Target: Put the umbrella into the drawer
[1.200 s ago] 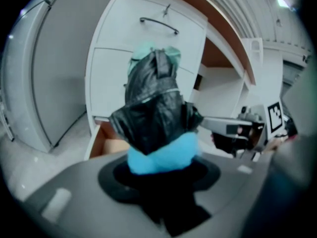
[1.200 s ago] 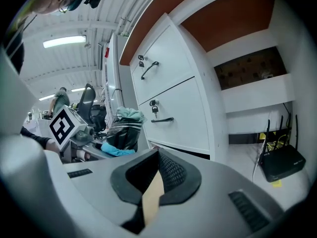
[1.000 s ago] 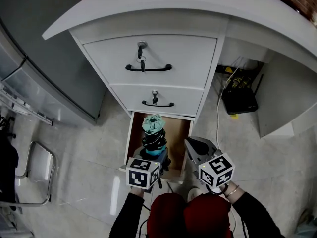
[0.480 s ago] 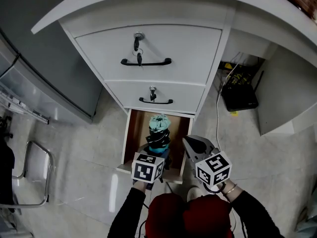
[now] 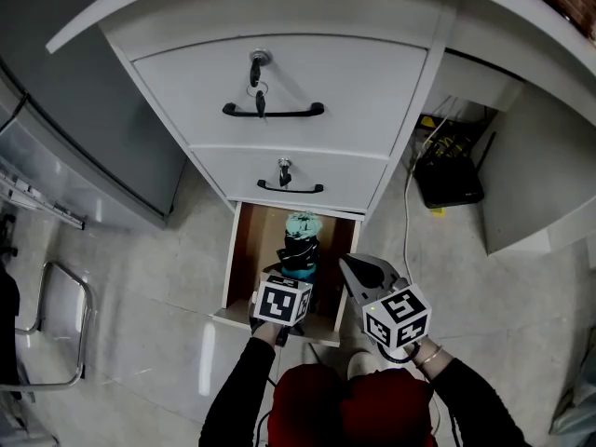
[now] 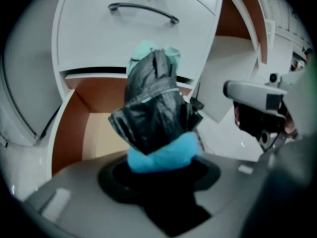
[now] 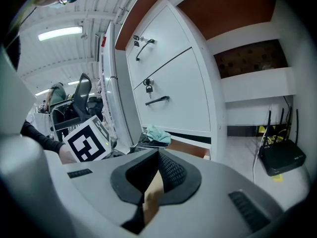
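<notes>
Umbrella (image 5: pixel 301 238) in left claw (image 5: pixel 295 270) hangs over open drawer (image 5: pixel 238 270); right claw (image 5: pixel 350 270) alongside.

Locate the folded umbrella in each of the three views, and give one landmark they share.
Head view: umbrella low centre, over the open bottom drawer.
Left gripper view: umbrella fills the middle, clamped in the left gripper.
Right gripper view: umbrella small, left of centre, at the drawer's mouth.
Shared landmark: the black handle of the drawer directly above the open one.

Soft even indoor light, fisheye-warped edges, blurred near foreground
</notes>
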Available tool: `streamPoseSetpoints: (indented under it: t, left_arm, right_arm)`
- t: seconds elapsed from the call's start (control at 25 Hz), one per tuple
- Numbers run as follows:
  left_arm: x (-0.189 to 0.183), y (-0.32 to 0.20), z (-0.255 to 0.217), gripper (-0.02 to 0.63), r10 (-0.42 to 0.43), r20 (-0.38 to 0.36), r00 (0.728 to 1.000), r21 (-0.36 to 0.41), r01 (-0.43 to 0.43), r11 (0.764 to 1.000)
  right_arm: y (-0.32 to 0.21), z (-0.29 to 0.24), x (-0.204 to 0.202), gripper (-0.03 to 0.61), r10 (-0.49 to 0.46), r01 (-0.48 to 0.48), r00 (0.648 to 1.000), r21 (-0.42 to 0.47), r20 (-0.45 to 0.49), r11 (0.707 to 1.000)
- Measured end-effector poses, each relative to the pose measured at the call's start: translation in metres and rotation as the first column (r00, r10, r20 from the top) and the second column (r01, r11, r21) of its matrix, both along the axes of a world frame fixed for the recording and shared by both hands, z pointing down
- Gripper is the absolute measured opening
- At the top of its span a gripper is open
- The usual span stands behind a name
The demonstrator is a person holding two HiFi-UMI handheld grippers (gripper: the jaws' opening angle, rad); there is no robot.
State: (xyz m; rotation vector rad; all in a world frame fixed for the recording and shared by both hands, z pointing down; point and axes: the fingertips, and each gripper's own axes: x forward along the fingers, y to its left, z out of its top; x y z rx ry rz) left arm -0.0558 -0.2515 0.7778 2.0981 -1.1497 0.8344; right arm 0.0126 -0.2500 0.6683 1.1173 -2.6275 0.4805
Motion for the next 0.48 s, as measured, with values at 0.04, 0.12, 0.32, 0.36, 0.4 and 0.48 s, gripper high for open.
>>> streamPoseSetpoints:
  t: [0.04,0.12,0.32,0.36,0.4,0.48]
  left_arm:
    - [0.001,-0.001,0.003,0.225,0.002,0.003,1.000,-0.007,-0.002,1.000]
    - [0.002,-0.004,0.010,0.227,0.006,0.009,1.000,-0.021,-0.006,1.000]
    - [0.004,-0.010,0.027,0.227,0.009,0.020,1.000,-0.049,-0.008,0.999]
    - [0.004,-0.011,0.030,0.229,0.009,0.022,1.000,-0.056,-0.008,0.998]
    - [0.005,-0.012,0.034,0.229,0.009,0.024,1.000,-0.064,-0.007,0.998]
    - [0.004,-0.015,0.039,0.230,0.006,0.032,0.999,-0.077,-0.004,0.997]
  right_arm:
    - [0.000,0.001,0.000,0.002,-0.001,0.001,1.000,-0.001,-0.002,1.000]
    - [-0.002,0.004,0.000,0.002,-0.002,0.002,1.000,-0.004,-0.008,1.000]
    - [-0.006,0.012,-0.002,0.002,-0.003,0.002,1.000,-0.012,-0.024,1.000]
    - [-0.007,0.013,-0.003,0.002,-0.002,0.001,1.000,-0.015,-0.028,1.000]
    - [-0.008,0.015,-0.003,0.002,0.001,-0.001,1.000,-0.018,-0.032,1.000]
    - [-0.009,0.019,-0.003,0.002,0.006,-0.007,0.999,-0.026,-0.037,1.000]
